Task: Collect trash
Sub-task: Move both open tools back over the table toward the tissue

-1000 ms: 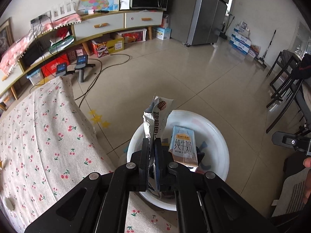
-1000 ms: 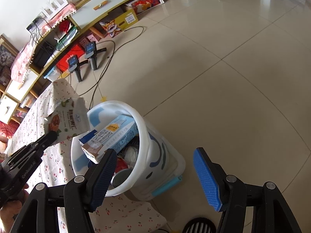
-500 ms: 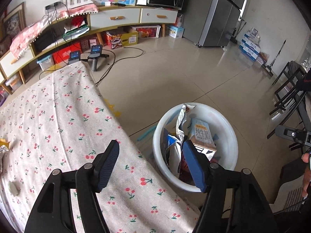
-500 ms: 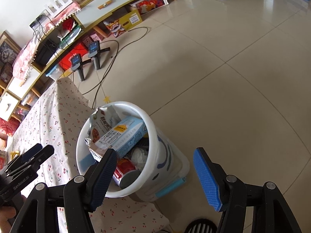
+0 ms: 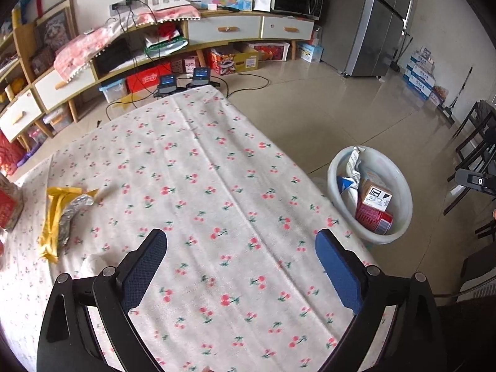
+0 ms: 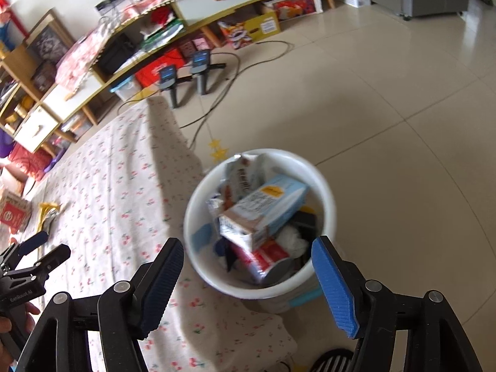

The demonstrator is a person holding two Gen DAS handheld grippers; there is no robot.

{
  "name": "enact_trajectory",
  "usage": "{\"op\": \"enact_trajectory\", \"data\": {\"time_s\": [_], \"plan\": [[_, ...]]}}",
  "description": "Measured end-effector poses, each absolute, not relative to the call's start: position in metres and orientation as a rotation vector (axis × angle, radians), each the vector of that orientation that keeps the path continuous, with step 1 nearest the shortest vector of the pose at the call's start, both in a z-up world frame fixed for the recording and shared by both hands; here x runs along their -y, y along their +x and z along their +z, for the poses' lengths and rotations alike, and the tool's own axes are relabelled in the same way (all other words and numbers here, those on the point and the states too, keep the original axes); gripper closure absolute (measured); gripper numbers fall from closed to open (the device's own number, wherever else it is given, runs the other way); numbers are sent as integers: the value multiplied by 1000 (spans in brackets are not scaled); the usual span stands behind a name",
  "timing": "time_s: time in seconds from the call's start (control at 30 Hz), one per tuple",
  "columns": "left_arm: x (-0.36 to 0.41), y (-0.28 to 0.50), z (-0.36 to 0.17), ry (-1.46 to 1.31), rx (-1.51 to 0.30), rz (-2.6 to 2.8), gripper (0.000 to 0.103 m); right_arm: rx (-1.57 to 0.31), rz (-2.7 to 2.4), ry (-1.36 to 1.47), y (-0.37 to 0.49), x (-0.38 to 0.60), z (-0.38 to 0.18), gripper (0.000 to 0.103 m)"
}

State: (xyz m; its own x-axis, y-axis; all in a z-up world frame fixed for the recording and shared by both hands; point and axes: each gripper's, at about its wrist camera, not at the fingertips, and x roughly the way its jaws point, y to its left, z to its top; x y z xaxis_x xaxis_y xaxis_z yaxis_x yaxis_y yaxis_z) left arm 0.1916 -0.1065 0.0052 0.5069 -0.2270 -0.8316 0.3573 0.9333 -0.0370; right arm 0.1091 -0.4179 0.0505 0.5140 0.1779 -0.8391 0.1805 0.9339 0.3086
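Note:
A white bucket [image 5: 406, 214] stands on the floor by the table's right edge, holding a silver snack wrapper [image 5: 353, 162], a milk carton [image 6: 263, 210] and a red can [image 5: 373, 218]. It also shows in the right wrist view [image 6: 328, 198]. My left gripper [image 5: 241, 263] is open and empty above the cherry-print tablecloth [image 5: 201, 186]. A yellow and silver wrapper [image 5: 62, 214] lies on the cloth at the left. My right gripper [image 6: 248, 272] is open and empty just above the bucket. The left gripper also shows in the right wrist view [image 6: 43, 248].
A red carton [image 5: 7, 204] stands at the table's left edge. A crumpled white scrap [image 5: 93, 262] lies near my left finger. Low cabinets [image 5: 217, 31], a fridge [image 5: 381, 21], floor cables [image 6: 223, 93] and dark chairs [image 5: 477, 155] surround the table.
My left gripper opened and dropped the silver wrapper into the bucket, then swung left over the table. My right gripper moved closer over the bucket.

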Motion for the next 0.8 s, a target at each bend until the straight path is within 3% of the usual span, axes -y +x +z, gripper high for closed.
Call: {"op": "enact_trajectory", "data": {"time_s": [0.47, 0.8], "plan": [[-32, 185, 8, 7, -984, -161, 0, -1081, 205, 249, 161, 263, 48, 25], [-104, 183, 5, -72, -987, -26, 0, -1157, 306, 160, 200, 157, 12, 24]]}}
